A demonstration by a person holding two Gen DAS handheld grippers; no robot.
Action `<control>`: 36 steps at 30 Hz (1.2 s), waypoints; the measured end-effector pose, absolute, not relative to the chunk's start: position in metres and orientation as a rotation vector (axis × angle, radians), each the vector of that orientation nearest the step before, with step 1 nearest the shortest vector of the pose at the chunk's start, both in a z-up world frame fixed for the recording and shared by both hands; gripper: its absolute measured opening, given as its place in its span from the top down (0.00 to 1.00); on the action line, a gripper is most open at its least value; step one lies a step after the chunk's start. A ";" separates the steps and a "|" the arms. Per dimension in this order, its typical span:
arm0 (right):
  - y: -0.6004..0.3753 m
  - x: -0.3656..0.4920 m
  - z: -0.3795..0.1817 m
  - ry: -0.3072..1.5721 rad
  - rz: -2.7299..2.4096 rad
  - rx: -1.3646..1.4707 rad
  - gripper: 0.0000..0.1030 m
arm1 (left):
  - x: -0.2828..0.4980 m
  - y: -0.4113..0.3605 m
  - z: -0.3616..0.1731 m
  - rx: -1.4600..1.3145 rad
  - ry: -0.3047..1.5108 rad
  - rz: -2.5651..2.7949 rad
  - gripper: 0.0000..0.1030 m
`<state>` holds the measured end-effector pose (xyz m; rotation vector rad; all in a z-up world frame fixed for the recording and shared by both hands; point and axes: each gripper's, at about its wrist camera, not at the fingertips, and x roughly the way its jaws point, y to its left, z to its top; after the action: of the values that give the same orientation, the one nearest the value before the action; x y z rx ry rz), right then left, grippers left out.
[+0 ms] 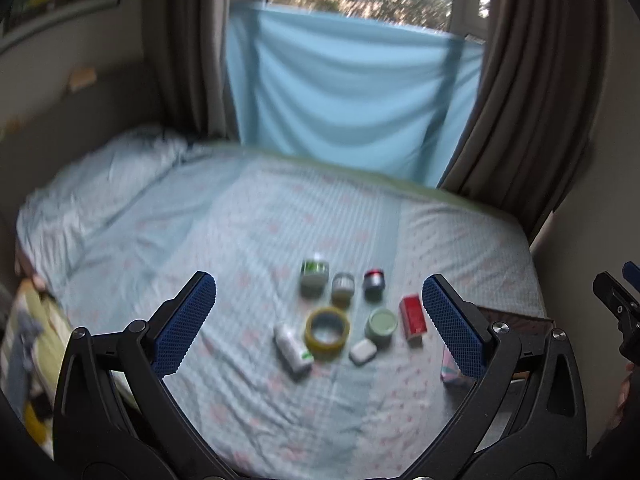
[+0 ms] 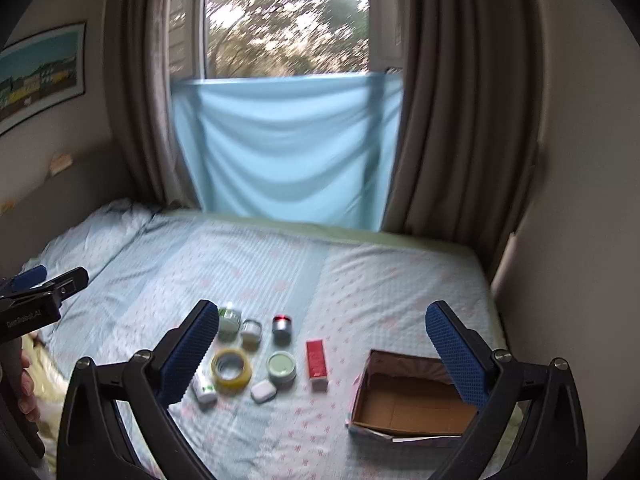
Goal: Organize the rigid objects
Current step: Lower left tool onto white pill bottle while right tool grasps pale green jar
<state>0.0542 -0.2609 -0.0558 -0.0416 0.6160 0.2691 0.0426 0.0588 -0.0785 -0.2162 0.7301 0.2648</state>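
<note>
Several small objects lie grouped on the bed: a yellow tape roll [image 1: 327, 331] [image 2: 231, 369], a red box [image 1: 413, 319] [image 2: 317, 363], a pale green jar [image 1: 381, 325] [image 2: 281, 367], a white case [image 1: 363, 351] [image 2: 263, 391], a white tube [image 1: 293, 347] [image 2: 203, 389], a dark jar with a red band [image 1: 374, 281] [image 2: 282, 327], a green-labelled jar [image 1: 314, 276] and a small cream jar [image 1: 343, 286]. An open cardboard box [image 2: 412, 400] stands right of them. My left gripper [image 1: 318, 312] and right gripper [image 2: 322, 344] are open and empty, held above the bed.
The bed sheet [image 2: 360, 280] is pale blue with pink dots. A pillow [image 1: 100, 184] lies at the far left. A blue cloth [image 2: 288, 144] and brown curtains [image 2: 460, 120] hang behind. A wall is at the right. Clutter [image 1: 28, 344] lies off the bed's left side.
</note>
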 end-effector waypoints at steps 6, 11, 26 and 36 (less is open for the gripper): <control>-0.240 0.098 -0.113 0.758 0.353 -0.069 0.00 | 0.057 0.091 -0.168 -0.386 0.937 0.322 0.01; -0.220 0.135 -0.164 0.869 0.384 -0.102 0.00 | 0.080 0.114 -0.244 -0.477 1.093 0.364 0.01; -0.142 0.234 -0.324 1.170 0.458 -0.330 0.00 | 0.168 0.153 -0.424 -0.711 1.434 0.428 0.07; -0.107 0.268 -0.405 1.313 0.545 -0.515 0.00 | 0.184 0.160 -0.486 -0.736 1.556 0.478 0.09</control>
<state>0.2676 -0.1075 -0.4054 -0.5151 1.3126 0.5447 0.1843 0.1598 -0.4865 -0.7359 1.5564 0.4776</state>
